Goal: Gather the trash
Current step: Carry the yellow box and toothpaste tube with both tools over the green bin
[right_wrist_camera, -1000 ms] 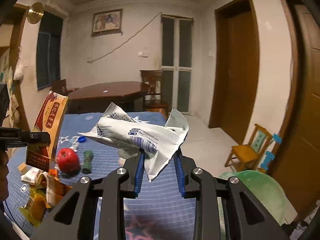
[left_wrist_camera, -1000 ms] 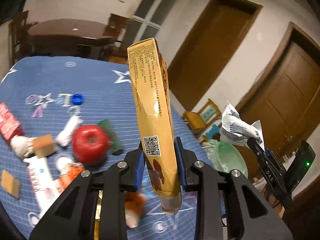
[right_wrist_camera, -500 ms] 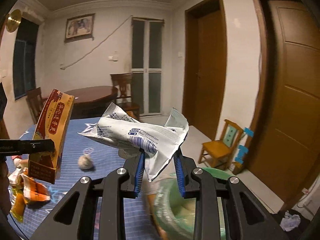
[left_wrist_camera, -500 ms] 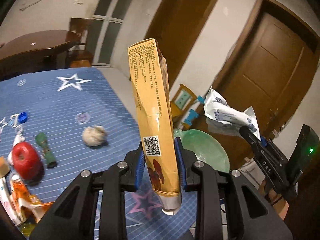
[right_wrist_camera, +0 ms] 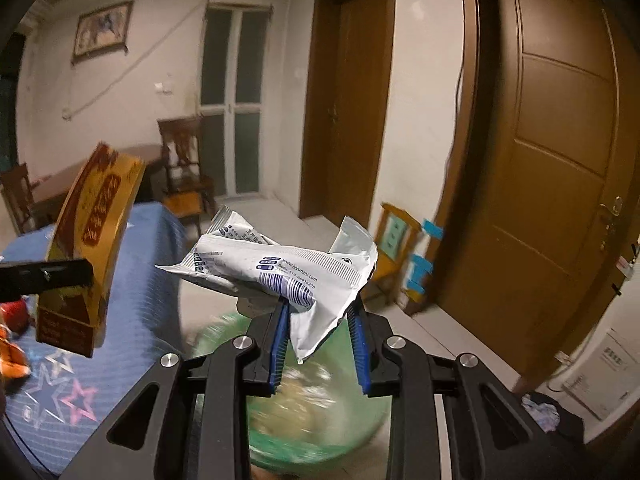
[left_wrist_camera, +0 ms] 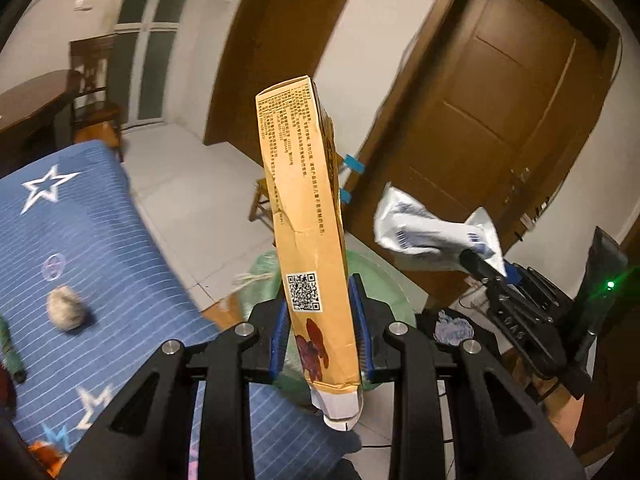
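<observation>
A tall, flattened orange cardboard carton [left_wrist_camera: 308, 216] printed with small text and a QR code is clamped upright between the blue-padded fingers of the left gripper [left_wrist_camera: 322, 334], its white bottom flap hanging below the pads at 6 o'clock. A crumpled white plastic wrapper [right_wrist_camera: 292, 276] with blue barcode print is pinched between the blue pads of the right gripper [right_wrist_camera: 318, 334], its 2 ends flaring out toward 10 and 1 o'clock. In the left wrist view, the wrapper and the black right gripper are seen at 3 o'clock of the carton, well apart from it. In the right wrist view, the carton is seen at 9 o'clock, tilted, over the edge of the blue striped tablecloth with star prints [right_wrist_camera: 132, 320]. A green translucent plastic trash bag [right_wrist_camera: 320, 412] is seen directly beneath the right gripper, blurred; in the left view part of it shows behind the carton and gripper fingers, beside the table edge. On the tablecloth, at 9 o'clock in the left view, a grey crumpled paper ball [left_wrist_camera: 66, 309] is seen lying. A small yellow wooden chair [right_wrist_camera: 398, 248] stands by the brown wooden door [right_wrist_camera: 552, 160].
</observation>
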{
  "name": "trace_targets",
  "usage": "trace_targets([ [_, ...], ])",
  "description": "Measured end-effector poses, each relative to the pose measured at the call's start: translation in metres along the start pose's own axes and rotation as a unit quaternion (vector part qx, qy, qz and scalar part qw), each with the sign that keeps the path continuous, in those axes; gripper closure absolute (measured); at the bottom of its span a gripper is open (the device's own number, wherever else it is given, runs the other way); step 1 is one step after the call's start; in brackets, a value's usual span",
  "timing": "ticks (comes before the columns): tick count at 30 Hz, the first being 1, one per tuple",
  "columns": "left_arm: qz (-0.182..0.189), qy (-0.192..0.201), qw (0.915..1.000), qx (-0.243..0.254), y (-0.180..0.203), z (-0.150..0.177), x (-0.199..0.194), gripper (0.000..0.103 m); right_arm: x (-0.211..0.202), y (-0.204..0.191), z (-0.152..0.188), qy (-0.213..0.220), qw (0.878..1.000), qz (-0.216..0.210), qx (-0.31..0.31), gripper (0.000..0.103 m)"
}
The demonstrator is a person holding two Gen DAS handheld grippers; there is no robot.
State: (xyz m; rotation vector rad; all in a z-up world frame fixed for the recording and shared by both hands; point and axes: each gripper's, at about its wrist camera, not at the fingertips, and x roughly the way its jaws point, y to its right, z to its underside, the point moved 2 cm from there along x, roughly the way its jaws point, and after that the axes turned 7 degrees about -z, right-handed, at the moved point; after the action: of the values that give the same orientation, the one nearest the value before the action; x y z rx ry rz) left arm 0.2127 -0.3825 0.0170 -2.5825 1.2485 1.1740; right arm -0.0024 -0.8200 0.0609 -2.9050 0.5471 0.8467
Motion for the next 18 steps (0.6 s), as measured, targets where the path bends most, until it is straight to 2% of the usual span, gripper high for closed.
trace_targets([
  [7, 0.012, -0.039, 0.9991, 0.013, 0.023, -0.009, 0.057, 0.077, 0.047, 0.048, 0.013, -0.065, 0.997, 0.027, -0.012, 0.074],
  [13, 0.007, -0.077, 0.9970, 0.010, 0.024, -0.002, 0.104, 0.077, 0.082, 0.052, 0.028, -0.105, 0.993, 0.040, -0.030, 0.074],
  [18, 0.000, -0.099, 0.9950, 0.008, 0.025, 0.006, 0.127, 0.077, 0.099, 0.048, 0.044, -0.125, 0.991, 0.040, -0.036, 0.074],
])
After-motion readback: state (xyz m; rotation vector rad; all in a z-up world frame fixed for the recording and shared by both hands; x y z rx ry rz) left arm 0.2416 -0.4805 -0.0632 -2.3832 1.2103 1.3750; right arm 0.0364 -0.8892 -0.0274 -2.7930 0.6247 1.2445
